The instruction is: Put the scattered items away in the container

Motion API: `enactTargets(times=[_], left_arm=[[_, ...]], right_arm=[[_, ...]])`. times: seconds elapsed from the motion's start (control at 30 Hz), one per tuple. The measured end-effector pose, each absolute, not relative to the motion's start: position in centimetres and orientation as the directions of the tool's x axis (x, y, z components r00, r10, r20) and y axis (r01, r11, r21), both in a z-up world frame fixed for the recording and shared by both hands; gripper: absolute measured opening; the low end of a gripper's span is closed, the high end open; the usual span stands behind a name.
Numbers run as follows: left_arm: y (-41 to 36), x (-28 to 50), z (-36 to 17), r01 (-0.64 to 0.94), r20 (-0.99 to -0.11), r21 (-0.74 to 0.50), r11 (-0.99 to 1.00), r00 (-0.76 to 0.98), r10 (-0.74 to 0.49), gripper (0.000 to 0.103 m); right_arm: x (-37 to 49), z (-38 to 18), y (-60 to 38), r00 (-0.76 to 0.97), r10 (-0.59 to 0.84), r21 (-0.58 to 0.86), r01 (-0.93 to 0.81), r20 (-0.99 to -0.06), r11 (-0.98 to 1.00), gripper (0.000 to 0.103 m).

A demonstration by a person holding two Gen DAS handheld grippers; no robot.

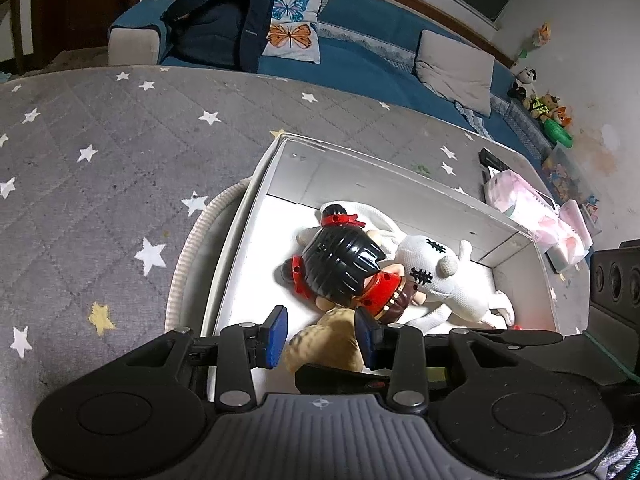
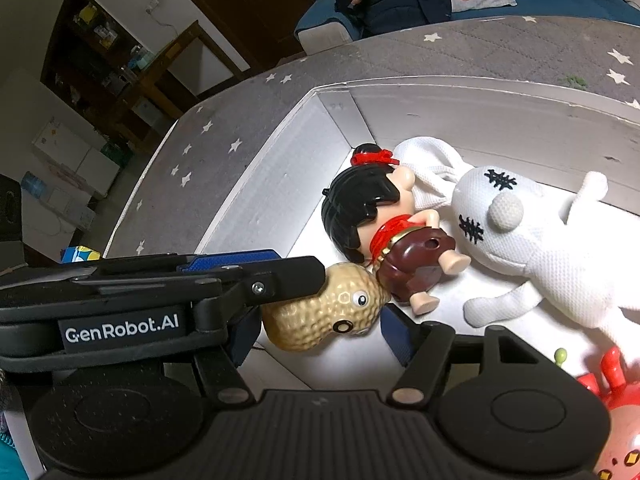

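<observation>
So our left gripper [image 1: 321, 336] has its jaws spread, nothing pinched. Our right gripper [image 2: 320, 330] squeezes the tan bumpy peanut-shaped toy [image 2: 324, 312], low inside the white cardboard box [image 2: 256, 196].

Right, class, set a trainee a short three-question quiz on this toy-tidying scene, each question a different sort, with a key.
1. True or false: the white plush animal lies in the white box beside the doll.
2. The doll's hair is: A black, B yellow, C green.
3. Name the toy between the jaws of the right gripper.

Key: 1 true; 2 A; 3 the peanut toy.
</observation>
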State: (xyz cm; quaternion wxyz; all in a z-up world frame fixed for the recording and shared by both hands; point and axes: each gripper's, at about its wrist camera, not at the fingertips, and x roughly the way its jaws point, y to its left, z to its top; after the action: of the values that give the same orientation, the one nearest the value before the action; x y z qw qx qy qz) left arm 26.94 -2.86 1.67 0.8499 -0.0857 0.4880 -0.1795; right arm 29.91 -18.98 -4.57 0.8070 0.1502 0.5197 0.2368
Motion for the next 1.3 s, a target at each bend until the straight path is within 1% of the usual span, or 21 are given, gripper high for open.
enactTargets(times=[0.33,0.83,1.03,1.17,1.3], left_arm=[[-2.5,26.4,2.2,0.21,-0.784,-0.29,0.934,0.507,-0.358,0.039],[-1.7,25.4,2.6,0.194,-0.762,-0.301,0.934,0.539,-0.358,0.039],[-1.5,24.3,3.2,0.187,-0.746,-0.287,0.939,0.571,-0.342,0.039],[-1.5,23.1,3.9,0.189,-0.729,-0.269,0.944,0.601,-0.328,0.039],[-1.8,21.7,4.5,0.191,-0.711,-0.24,0.952,0.633,-0.307,0.039]], right_arm=[[29.8,-4.7,-18.8,0.348,0.534,0.485,-0.224,-0.77,0.845,0.068],[29.5,-4.4,-18.6,0.355,0.534,0.48,-0.235,-0.767,0.845,0.068],[28.9,-3.9,-19.1,0.375,0.533,0.473,-0.246,-0.758,0.846,0.068],[28.1,-3.0,-19.0,0.406,0.523,0.446,-0.275,-0.749,0.852,0.068],[26.5,-1.8,-19.1,0.455,0.501,0.389,-0.321,-0.736,0.863,0.068]])
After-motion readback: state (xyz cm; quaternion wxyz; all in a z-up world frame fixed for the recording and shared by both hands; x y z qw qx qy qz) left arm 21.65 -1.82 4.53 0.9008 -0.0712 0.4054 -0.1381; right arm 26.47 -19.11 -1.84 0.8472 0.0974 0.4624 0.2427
